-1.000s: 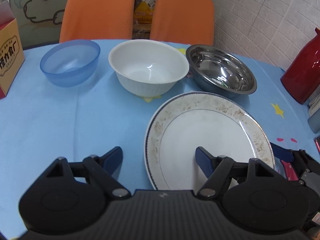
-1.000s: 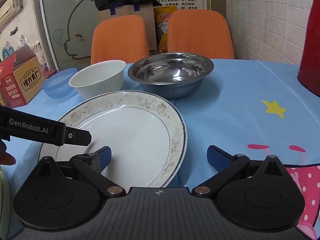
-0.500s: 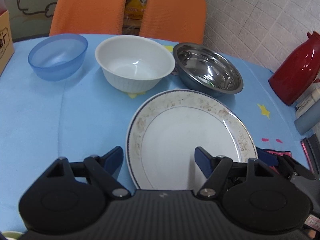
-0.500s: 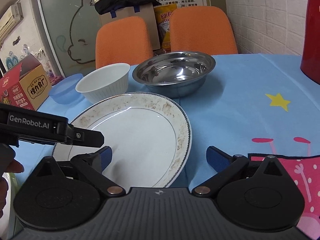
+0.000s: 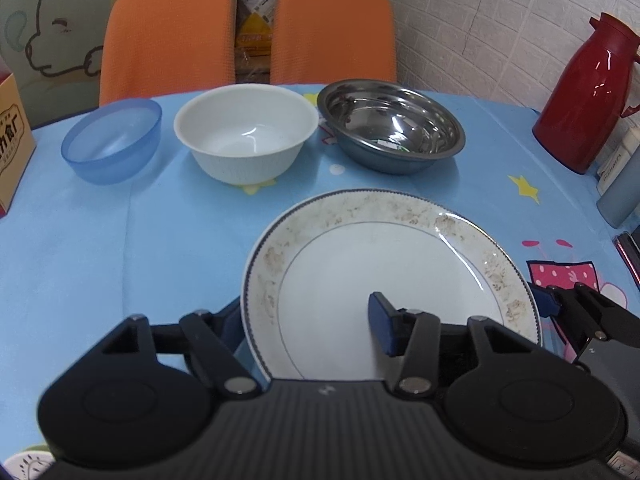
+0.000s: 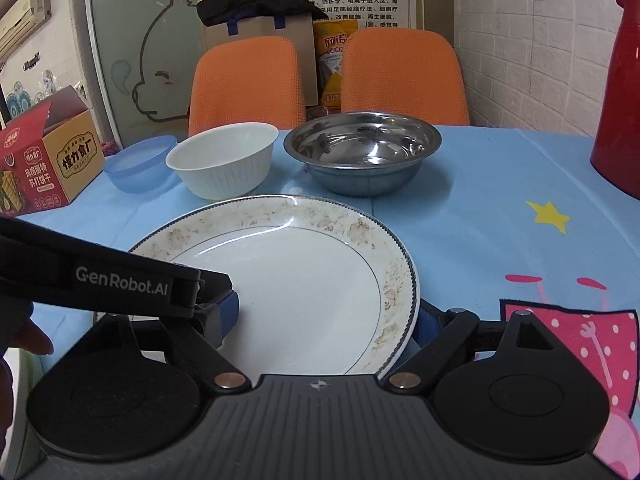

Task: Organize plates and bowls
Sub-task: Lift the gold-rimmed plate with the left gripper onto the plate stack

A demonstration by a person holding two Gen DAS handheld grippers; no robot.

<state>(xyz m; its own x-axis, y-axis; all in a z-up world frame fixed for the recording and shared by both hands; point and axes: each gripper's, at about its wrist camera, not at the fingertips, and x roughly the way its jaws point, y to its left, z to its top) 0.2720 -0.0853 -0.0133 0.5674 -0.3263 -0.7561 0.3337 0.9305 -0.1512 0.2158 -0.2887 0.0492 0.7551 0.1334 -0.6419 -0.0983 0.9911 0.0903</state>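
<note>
A large white plate (image 5: 384, 264) with a brown-flecked rim lies on the blue tablecloth, and both grippers straddle it. My left gripper (image 5: 306, 324) spans its left rim: the right finger (image 5: 382, 328) is over the plate and the left one is half hidden behind the rim. Its jaws are closing, and the pads stand apart from the rim. My right gripper (image 6: 326, 320) is open across the plate (image 6: 304, 272), its right finger tucked behind the right rim. The left gripper (image 6: 208, 296) also reaches in from the left in that view.
Behind the plate stand, in a row, a blue plastic bowl (image 5: 114, 140), a white bowl (image 5: 246, 132) and a steel bowl (image 5: 390, 128). A red thermos (image 5: 584, 92) stands far right, a snack box (image 6: 44, 160) far left. Two orange chairs (image 5: 168, 36) back the table.
The left gripper's jaws have narrowed and its left finger has slipped behind the plate's left rim. In the right wrist view the plate's right rim now covers the right finger.
</note>
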